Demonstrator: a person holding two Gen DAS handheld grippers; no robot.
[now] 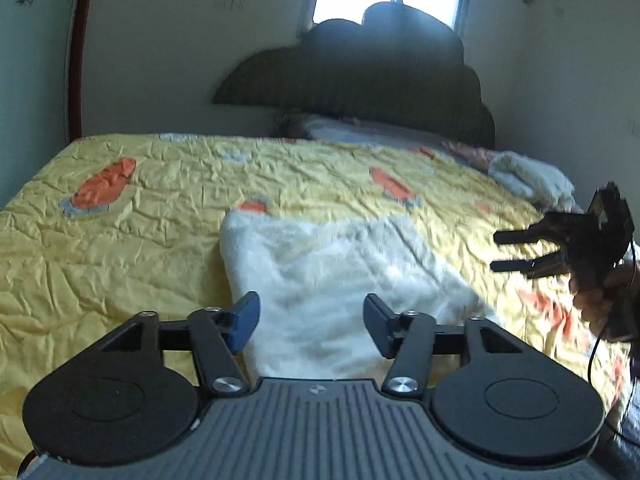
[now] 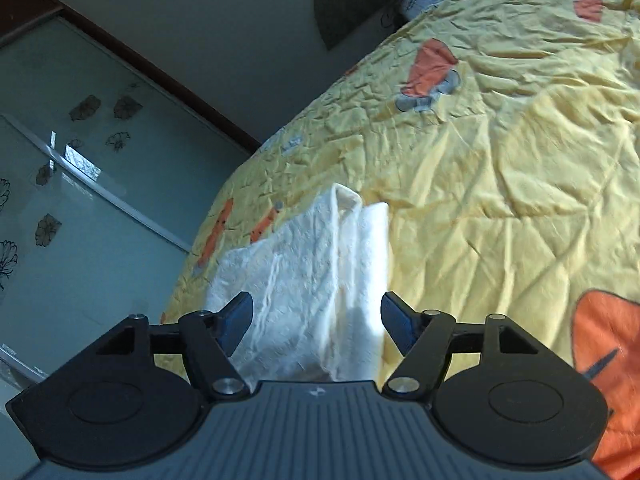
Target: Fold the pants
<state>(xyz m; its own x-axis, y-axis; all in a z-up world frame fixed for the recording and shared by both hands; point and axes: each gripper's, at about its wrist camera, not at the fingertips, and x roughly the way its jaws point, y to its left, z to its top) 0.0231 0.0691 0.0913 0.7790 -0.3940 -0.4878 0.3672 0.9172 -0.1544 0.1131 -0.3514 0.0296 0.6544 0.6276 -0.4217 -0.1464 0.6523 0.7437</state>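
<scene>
On the yellow bedspread (image 1: 120, 248) the white pants (image 1: 340, 280) lie folded, seemingly into a compact bundle. Left gripper (image 1: 312, 320) and right gripper (image 2: 316, 322) hover with fingers released, empty. Next likely: check, flatten edges.

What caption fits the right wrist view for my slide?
Open right claw above folded white pants on the yellow bedspread.
</scene>
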